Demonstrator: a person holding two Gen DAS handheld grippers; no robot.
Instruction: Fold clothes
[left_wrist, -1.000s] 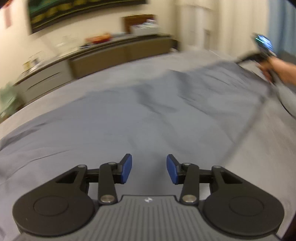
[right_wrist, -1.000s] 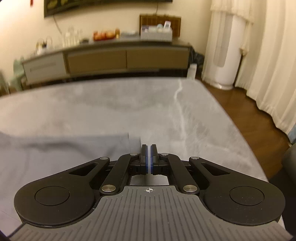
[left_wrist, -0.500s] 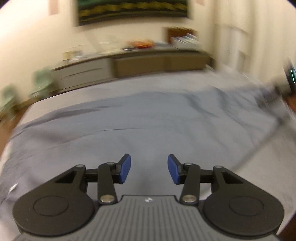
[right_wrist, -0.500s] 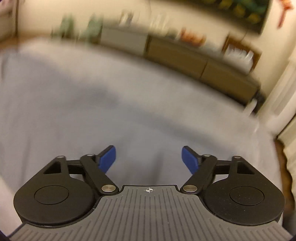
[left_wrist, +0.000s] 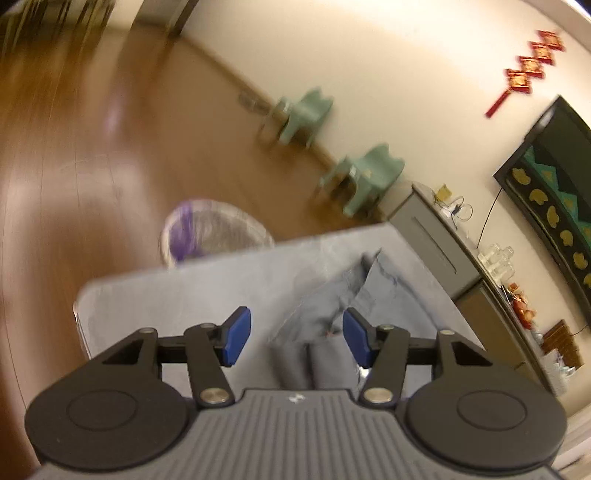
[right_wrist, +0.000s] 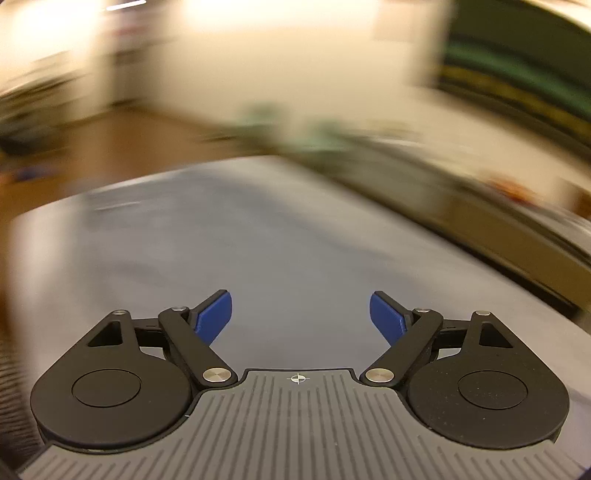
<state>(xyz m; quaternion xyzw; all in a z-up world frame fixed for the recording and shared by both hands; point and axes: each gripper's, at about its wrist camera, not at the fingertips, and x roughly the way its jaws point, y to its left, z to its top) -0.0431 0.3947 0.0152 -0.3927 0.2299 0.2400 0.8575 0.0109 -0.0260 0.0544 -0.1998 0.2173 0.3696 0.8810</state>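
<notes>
While both grippers, left gripper (left_wrist: 296, 338) and right gripper (right_wrist: 300, 315), hang spread and empty, lies rumpled near the tabletop's (left_wrist: 155, 295) far edge: grey garment (left_wrist: 343, 295), seemingly unfolded, folding mostly left.

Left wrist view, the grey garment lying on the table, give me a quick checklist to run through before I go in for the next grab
1. Left gripper open: ok, the blue pads are spread apart with nothing between them.
2. Right gripper open: ok, its pads are wide apart and empty.
3. Grey garment in reach of the left gripper: ok, it lies on the table just ahead of the fingers, bunched and creased.
4. A clean edge to pinch: cannot tell, the cloth is rumpled and its hems are not distinct.
5. Right wrist view sharp enough to aim: not ok, it is heavily motion-blurred.
6. Garment visible to the right gripper: cannot tell, only blurred grey surface shows.
</notes>
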